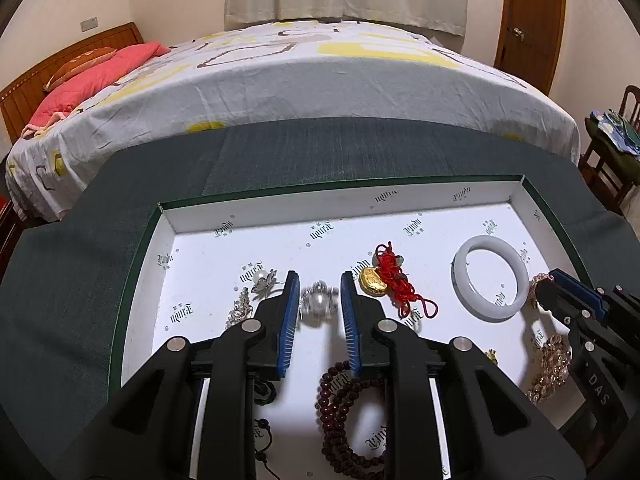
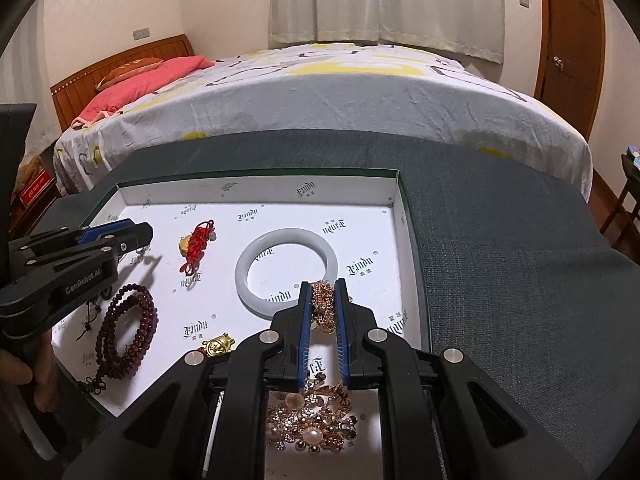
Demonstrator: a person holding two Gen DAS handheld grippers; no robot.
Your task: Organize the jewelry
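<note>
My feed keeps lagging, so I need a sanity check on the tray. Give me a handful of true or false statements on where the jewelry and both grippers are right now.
1. The right gripper is shut on a gold chain. True.
2. The white bangle lies outside the tray on the green cloth. False: it lies flat inside the tray.
3. A pearl ornament sits between the left gripper's fingers. True.
4. The dark red bead bracelet is looped through the bangle. False: they lie apart.
5. The red knotted cord is attached to a gold charm. True.
</note>
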